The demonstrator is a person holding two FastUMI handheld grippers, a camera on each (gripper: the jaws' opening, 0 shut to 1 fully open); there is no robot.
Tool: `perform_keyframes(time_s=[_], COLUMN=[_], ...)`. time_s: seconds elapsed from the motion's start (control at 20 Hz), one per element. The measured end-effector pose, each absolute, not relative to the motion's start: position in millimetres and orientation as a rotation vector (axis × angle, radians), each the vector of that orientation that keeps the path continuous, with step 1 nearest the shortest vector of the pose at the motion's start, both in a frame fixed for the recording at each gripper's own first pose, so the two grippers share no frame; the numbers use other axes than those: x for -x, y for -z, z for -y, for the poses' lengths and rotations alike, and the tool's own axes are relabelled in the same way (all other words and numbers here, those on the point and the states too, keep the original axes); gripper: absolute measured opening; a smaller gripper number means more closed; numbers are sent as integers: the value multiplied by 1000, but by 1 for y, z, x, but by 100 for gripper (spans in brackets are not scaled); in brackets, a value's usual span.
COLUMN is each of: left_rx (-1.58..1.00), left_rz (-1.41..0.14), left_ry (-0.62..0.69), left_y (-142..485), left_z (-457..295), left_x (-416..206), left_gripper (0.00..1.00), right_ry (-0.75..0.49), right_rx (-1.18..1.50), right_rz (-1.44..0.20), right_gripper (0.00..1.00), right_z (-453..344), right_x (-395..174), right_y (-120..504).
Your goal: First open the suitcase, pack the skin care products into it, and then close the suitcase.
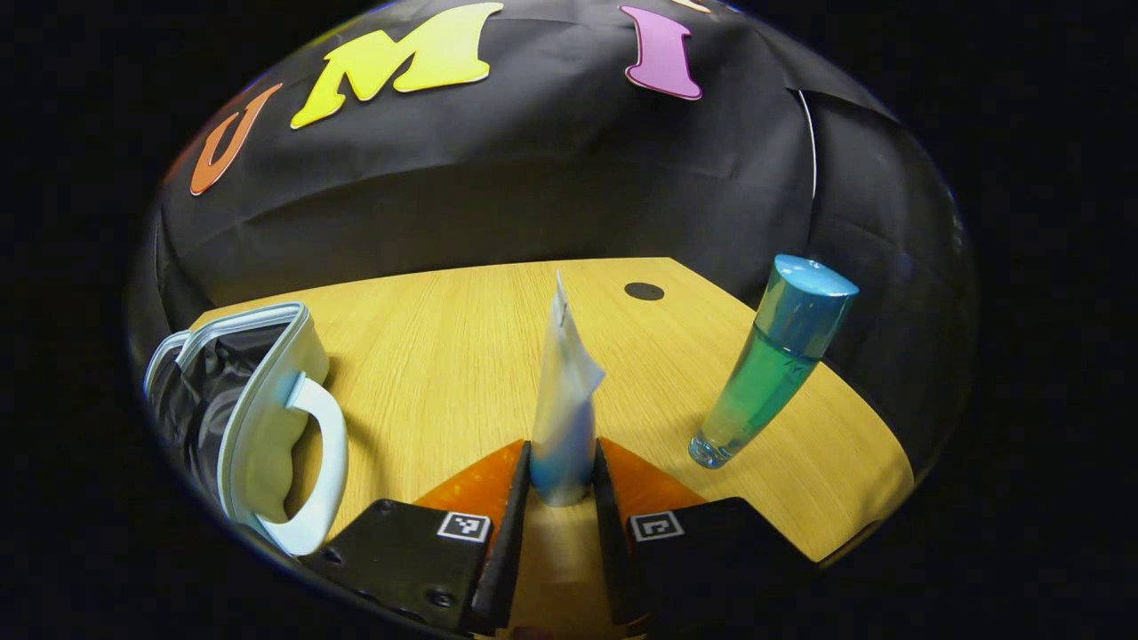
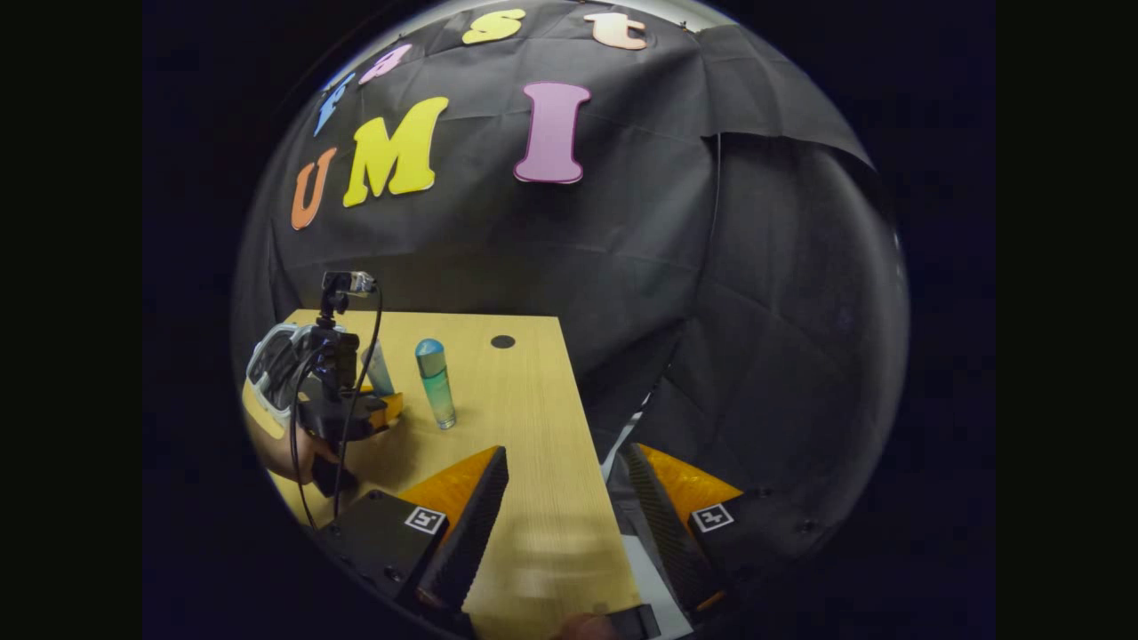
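grip on the pale white-and-blue squeeze tube belongs to the left gripper, whose two fingers stand narrowly apart and press the tube's lower end from both sides in the left gripper view. the tube stands upright between them, cap end down and crimped flat end up, over the light wooden desk; whether its base touches the wood cannot be told. to the right of the tube, apart from it, a tall clear bottle of blue-green liquid with a light blue cap stands on the desk. at the left edge of that view lies the small pale blue-and-white suitcase, open, its dark lining showing and its curved handle facing the gripper. a small dark round hole sits in the desk near its far edge. in the right gripper view the right gripper has its fingers spread wide with nothing between them, hanging over the desk's near right edge. farther off in that view a hand holds the left gripper with the tube in it, the suitcase just behind it and the bottle standing near to its right.
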State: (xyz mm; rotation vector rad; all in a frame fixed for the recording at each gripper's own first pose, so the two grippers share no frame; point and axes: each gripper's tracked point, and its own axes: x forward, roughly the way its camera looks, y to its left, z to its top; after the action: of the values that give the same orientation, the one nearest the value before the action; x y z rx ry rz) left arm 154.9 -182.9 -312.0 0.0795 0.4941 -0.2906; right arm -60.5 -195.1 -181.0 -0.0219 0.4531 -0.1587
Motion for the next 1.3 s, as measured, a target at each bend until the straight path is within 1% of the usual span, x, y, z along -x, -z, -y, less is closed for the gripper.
perform_keyframes(time_s=[0.2,0.25,0.3,0.45,0.5,0.6,0.75,0.85,1.05,1.2,1.25,1.3], left_rx=[-56,-54,-53,-28,-13,8,29,22,31,43,47,47], left_rz=[-463,-456,-450,-455,-464,-477,-479,-470,-453,-454,-458,-461], left_ry=[324,338,347,328,319,289,229,180,70,1,-19,-35], left_y=[285,274,264,237,229,213,189,175,155,148,148,147], left_z=[178,177,173,152,145,125,92,65,12,-25,-37,-50], left_x=[-146,-140,-134,-110,-99,-79,-55,-46,-37,-32,-30,-29], left_gripper=[40,32,39,39,39,39,39,39,39,39,39,39], right_ry=[123,105,87,12,-19,-75,-120,-122,-98,-89,-90,-88], right_rx=[24,16,9,-4,-2,1,-21,-22,-108,-139,-144,-144], right_rz=[-447,-444,-445,-446,-443,-443,-463,-509,-564,-591,-599,-607], right_gripper=[82,81,82,81,82,81,82,82,82,82,81,76], right_z=[179,172,165,135,122,98,69,60,51,43,41,38], right_x=[48,44,39,21,14,-3,-34,-53,-81,-101,-106,-111], right_y=[184,184,189,200,205,217,240,261,287,297,300,304])
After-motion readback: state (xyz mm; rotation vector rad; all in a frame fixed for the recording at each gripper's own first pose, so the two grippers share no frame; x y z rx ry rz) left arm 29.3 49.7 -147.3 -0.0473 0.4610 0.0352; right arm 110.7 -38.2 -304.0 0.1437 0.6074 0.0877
